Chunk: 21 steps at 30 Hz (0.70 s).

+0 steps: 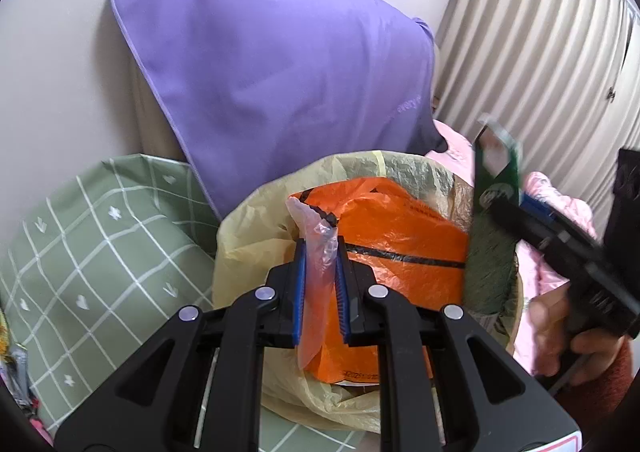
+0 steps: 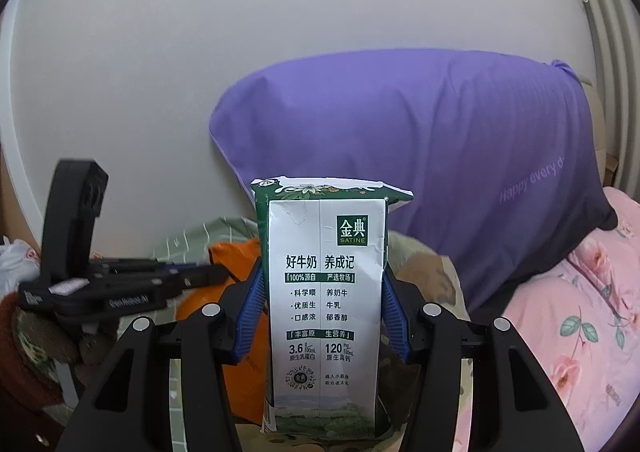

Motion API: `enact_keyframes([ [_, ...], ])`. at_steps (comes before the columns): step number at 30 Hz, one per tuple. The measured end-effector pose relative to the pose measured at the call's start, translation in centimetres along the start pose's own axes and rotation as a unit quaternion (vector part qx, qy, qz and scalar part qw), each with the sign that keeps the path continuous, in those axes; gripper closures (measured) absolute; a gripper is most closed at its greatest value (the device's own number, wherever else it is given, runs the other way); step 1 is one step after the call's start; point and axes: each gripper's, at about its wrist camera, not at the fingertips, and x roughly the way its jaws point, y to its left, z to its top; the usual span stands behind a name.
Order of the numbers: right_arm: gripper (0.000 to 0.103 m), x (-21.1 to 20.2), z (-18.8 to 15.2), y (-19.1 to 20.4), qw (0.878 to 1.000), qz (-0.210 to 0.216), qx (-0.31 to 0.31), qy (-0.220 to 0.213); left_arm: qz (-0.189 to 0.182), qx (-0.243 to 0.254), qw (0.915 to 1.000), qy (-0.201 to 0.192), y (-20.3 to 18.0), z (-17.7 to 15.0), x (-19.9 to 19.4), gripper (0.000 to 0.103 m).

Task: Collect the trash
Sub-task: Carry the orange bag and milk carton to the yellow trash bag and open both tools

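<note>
Here, the right gripper (image 2: pixel 322 312) clenched a Satine milk carton (image 2: pixel 322 308) upright by its two narrow sides, holding it just above the mouth of a yellowish trash bag (image 1: pixel 256 236). The carton's top was torn and its white front creased, so it looked emptied: light, stiff enough to hold its box shape, but likely to cave under a harder squeeze. Its mid-height grip across the narrow sides seemed the soundest hold. The left gripper (image 1: pixel 322 272), with its jaws nearly closed, pinched a strip of thin clear plastic film (image 1: pixel 316 244) over the same bag. That film looked limp, nearly weightless and slippery, best caught in a bunched fold, as it was. An orange plastic bag (image 1: pixel 392 236) already lay inside the liner. A purple pillow (image 1: pixel 280 71) leaned on the wall behind, and a green checked cloth (image 1: pixel 100 244) lay beside the bag.
</note>
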Motion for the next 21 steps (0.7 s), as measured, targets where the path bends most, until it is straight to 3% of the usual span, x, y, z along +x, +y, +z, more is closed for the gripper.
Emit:
enact_keyframes([
  [7,0.053,-0.3,3.7,1.6,0.997,0.038,0.009,-0.067,0.032,-0.011,0.999,-0.028,1.4,1.0,-1.5,0.09],
  [10,0.053,0.8,3.6,1.8,0.995,0.057,0.013,-0.078,0.011,-0.023,0.9995,-0.018,1.8,0.9,-1.2,0.09],
  [13,0.053,2.9,2.6,1.5,0.998,0.052,0.014,-0.031,-0.029,-0.024,0.9993,0.007,1.6,0.4,-0.5,0.086],
  [21,0.053,3.1,-0.9,0.4,0.999,0.028,0.006,0.034,-0.055,-0.011,0.998,0.03,0.4,-0.3,1.2,0.082],
])
